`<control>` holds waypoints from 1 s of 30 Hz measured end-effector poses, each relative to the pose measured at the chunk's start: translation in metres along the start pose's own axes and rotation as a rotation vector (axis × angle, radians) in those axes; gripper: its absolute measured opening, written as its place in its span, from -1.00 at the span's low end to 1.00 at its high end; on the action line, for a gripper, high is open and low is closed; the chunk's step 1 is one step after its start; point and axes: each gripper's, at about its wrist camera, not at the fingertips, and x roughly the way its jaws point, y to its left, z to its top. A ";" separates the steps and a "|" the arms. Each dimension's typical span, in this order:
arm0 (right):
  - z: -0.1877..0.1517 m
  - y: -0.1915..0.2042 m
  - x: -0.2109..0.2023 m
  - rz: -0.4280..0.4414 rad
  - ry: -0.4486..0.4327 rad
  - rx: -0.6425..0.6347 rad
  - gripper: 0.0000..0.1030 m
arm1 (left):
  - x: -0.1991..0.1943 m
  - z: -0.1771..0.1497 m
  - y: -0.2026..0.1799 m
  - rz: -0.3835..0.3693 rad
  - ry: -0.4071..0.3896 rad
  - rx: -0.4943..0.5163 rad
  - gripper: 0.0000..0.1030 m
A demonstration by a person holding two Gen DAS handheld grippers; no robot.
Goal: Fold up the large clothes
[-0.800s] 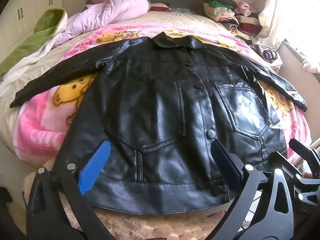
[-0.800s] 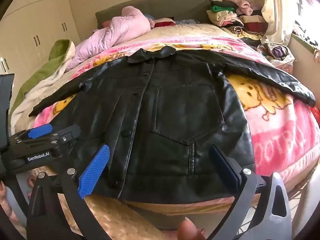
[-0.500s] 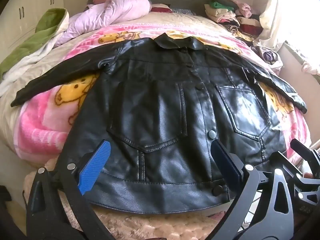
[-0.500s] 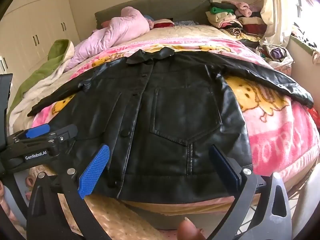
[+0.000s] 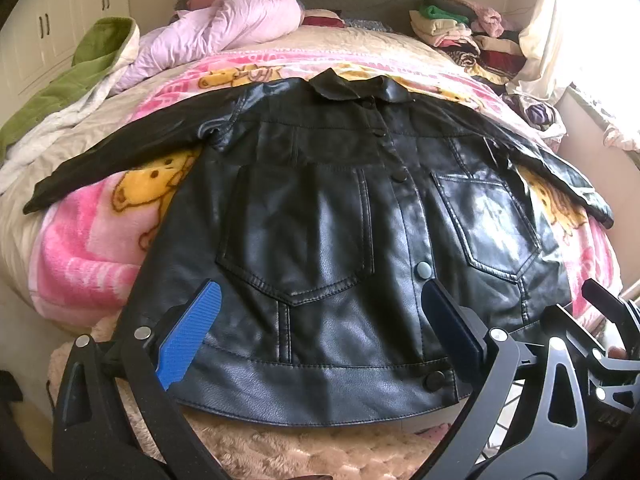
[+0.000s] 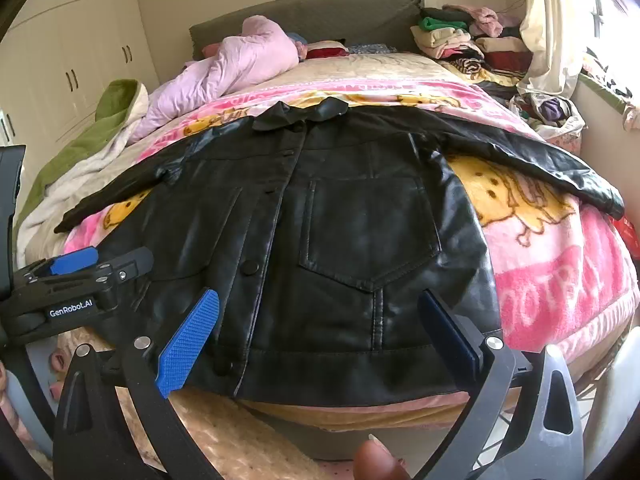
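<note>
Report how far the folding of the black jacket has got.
Done: the black leather jacket lies spread flat, front up and buttoned, on the pink blanket, both sleeves stretched out sideways.
In hand: nothing. The left gripper and right gripper hover near the hem with jaws wide open, gripping no fabric.
Left: every fold, sleeves and body. No crease has been made yet.

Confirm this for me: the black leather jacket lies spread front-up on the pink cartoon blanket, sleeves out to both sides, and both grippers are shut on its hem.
Not quite: neither gripper grips anything. The left gripper and right gripper both hover open over the hem, as each wrist view shows. The rest holds: the black leather jacket lies front-up on the pink cartoon blanket, sleeves out to both sides.
</note>
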 end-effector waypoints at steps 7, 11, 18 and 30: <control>-0.001 0.001 0.000 0.007 -0.003 -0.006 0.92 | 0.002 0.001 0.000 0.002 -0.001 -0.001 0.82; 0.000 0.003 0.001 0.009 -0.003 -0.011 0.92 | 0.002 0.000 0.000 0.002 -0.001 -0.001 0.82; 0.000 0.005 0.001 0.019 -0.003 -0.012 0.92 | -0.003 0.004 0.001 0.004 -0.008 -0.005 0.82; 0.001 0.009 0.002 0.030 0.000 -0.020 0.92 | -0.005 0.006 0.002 0.008 -0.012 -0.007 0.82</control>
